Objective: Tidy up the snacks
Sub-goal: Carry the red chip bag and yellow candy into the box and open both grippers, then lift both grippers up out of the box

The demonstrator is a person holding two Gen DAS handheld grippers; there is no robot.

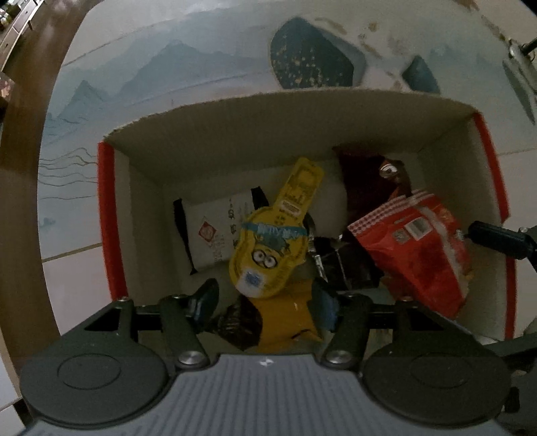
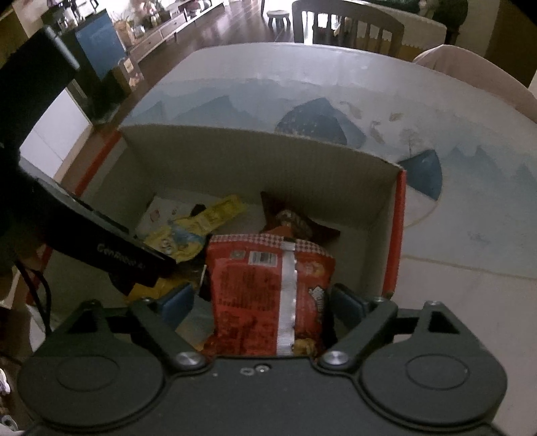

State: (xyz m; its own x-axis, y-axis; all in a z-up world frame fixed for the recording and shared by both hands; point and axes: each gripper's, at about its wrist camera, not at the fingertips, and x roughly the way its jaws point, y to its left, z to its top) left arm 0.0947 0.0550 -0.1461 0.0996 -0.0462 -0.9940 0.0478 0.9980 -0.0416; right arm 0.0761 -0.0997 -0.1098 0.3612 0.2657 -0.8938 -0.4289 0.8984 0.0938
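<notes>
A cardboard box (image 1: pixel 278 134) with red edges stands on the table and holds snacks. My left gripper (image 1: pixel 265 302) is open above the box, with a yellow Minions pouch (image 1: pixel 272 244) between and just beyond its fingers. A white packet (image 1: pixel 214 234) and a dark brown packet (image 1: pixel 376 181) lie deeper in. My right gripper (image 2: pixel 261 302) is open inside the box (image 2: pixel 251 161), its fingers either side of a red snack bag (image 2: pixel 268 288) without squeezing it. The red bag also shows in the left wrist view (image 1: pixel 416 248), and the yellow pouch shows in the right wrist view (image 2: pixel 191 231).
The table (image 2: pixel 453 268) has a blue-and-white mountain-print cloth. The left gripper's body (image 2: pixel 84 234) crosses the left of the right wrist view. A chair (image 2: pixel 345 23) stands beyond the far edge, and a cabinet (image 2: pixel 161 30) further off.
</notes>
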